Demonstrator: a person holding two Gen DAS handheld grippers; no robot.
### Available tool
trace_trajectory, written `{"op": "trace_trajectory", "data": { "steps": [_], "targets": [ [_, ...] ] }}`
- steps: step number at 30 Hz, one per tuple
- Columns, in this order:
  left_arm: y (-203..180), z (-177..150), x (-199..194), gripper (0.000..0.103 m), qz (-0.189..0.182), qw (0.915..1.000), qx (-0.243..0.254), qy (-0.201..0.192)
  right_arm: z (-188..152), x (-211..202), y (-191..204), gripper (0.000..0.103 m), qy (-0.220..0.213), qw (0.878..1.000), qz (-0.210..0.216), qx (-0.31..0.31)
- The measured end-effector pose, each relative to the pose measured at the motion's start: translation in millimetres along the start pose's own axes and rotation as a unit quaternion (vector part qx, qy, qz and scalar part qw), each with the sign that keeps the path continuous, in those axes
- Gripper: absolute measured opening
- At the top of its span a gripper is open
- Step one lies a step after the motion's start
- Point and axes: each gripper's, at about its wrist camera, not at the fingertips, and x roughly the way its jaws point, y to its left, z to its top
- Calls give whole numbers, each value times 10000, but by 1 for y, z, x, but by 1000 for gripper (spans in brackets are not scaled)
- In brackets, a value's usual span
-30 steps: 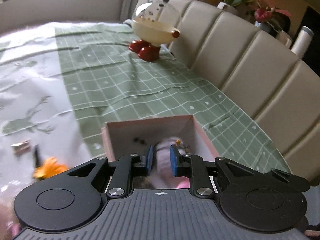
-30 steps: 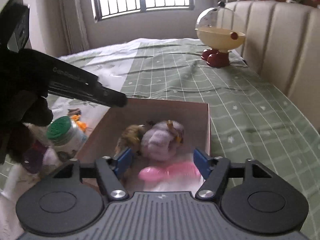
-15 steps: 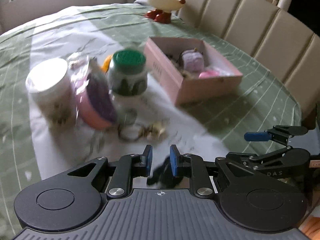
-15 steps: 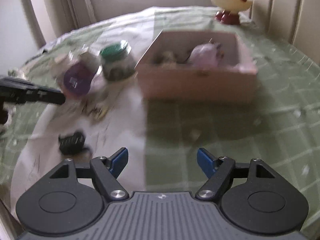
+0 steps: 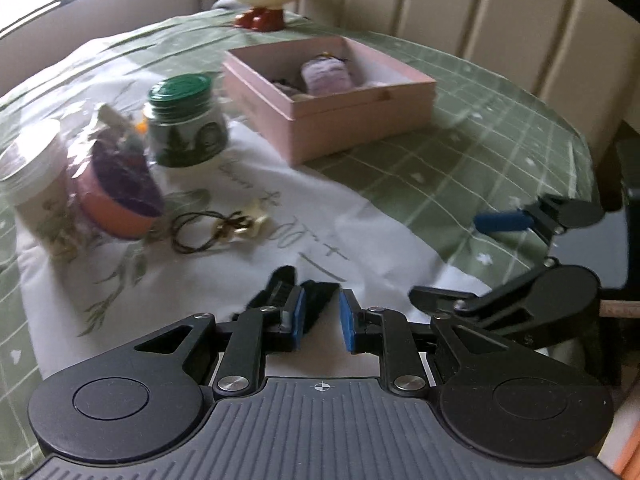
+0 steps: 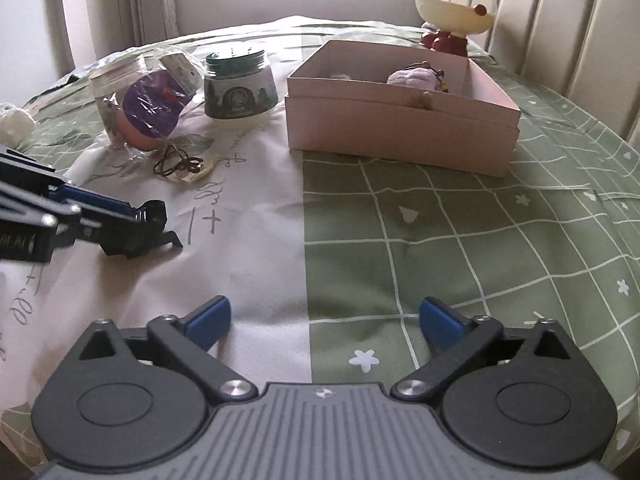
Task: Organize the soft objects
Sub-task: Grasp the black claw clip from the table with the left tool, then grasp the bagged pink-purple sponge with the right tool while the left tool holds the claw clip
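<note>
A pink box stands on the bed and holds a lilac plush and other soft items. A small black object lies on the white cloth. My left gripper is low over it with the jaws narrowly apart, one at each side; in the right wrist view its fingers reach it. My right gripper is open and empty above the bed's near part, and also shows in the left wrist view.
A green-lidded jar, a purple-and-pink wrapped item, a white-lidded jar and a brown hair tie with charms lie left of the box. A cream round toy on red feet stands at the padded headboard.
Both grippers have drawn back from the box to the near side of the bed. The left gripper has come down at the black object.
</note>
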Motion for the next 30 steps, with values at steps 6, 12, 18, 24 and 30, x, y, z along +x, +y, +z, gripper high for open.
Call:
{"op": "trace_trajectory", "data": {
  "steps": [6, 12, 18, 24, 30],
  "targets": [
    [-19, -3, 1, 24, 36, 9978, 656, 106, -6, 0, 1, 103, -191, 9998, -42, -46],
    [-17, 3, -3, 24, 879, 9922, 883, 30, -9, 0, 2, 103, -301, 9995, -58, -48],
    [1, 7, 6, 28, 1166, 9916, 518, 217, -11, -1, 4, 103, -349, 9993, -78, -52],
    [-2, 8, 15, 50, 618, 9944, 679, 515, -12, -1, 3, 103, -358, 9993, -87, -57],
    [4, 15, 9, 49, 815, 9961, 322, 120, -12, -1, 3, 103, -370, 9993, -91, -60]
  ]
}}
